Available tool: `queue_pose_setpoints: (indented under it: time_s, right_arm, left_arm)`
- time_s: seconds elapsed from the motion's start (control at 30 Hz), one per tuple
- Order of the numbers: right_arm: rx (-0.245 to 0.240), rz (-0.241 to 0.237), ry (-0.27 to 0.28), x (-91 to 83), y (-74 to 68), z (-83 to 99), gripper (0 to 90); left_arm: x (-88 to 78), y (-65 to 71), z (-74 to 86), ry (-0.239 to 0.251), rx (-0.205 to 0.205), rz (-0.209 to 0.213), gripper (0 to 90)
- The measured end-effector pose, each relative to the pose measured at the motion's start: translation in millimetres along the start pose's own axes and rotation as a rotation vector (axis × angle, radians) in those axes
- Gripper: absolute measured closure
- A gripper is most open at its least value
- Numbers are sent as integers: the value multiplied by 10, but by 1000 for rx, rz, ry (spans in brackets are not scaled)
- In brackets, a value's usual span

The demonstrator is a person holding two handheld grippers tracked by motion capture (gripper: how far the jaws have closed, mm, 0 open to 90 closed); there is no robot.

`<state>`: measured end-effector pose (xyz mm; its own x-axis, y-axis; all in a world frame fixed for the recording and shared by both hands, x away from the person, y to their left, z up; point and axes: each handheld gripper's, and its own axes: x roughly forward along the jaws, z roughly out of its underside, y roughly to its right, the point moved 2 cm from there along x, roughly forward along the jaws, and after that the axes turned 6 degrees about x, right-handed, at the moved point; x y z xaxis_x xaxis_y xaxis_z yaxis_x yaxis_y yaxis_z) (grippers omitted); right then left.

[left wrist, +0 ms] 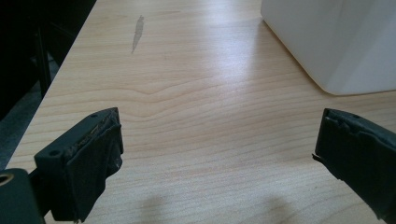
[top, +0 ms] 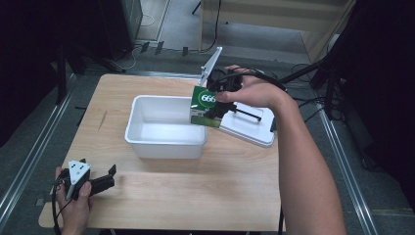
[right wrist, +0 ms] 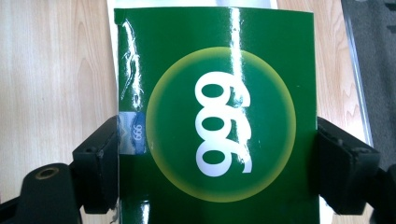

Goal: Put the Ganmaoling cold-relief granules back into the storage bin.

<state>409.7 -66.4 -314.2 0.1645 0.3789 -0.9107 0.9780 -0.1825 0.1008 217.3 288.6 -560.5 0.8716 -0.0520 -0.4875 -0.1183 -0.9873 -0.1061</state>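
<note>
- Right gripper (top: 219, 108): held above the far right part of the table (top: 161, 196), at the right rim of the tub (top: 166, 147). Jaws clamped on the box (top: 204, 105), one pad on each side edge.
- Box: green, glossy, with a yellow-ringed circle and white "666" print. It is off the table, tilted, its lower edge over the tub's right rim. In the right gripper view the box (right wrist: 215, 116) stands between the two jaws, both pads pressed against its sides; a small blue label sits at its left edge beside the left pad.
- Tub: white, rectangular, open at the top, standing mid-table. Its inside shows bare white floor. In the left gripper view a rounded corner of the tub (left wrist: 336, 46) appears at upper right.
- Lid (top: 252, 129): white, flat on the table just right of the tub, partly under the right hand (top: 254, 90). A black rod-like part lies across it.
- Left gripper (top: 93, 182): at the near left corner of the table, held in the left hand (top: 73, 203), pointing toward the tub, well apart from it. Jaws wide apart, nothing between them; bare wood shows between the pads (left wrist: 100, 154) in the left gripper view.
- Table: light wood, with a short grey mark (left wrist: 137, 31) on its left part.
</note>
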Motion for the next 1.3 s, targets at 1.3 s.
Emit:
queue_pose_setpoints:
  time_s: [1.3]
  right_arm:
    - [-84, 0, -13, 609, -29, -405, 162]
  left_arm:
    - [2, -19, 0, 8, -15, 5, 16]
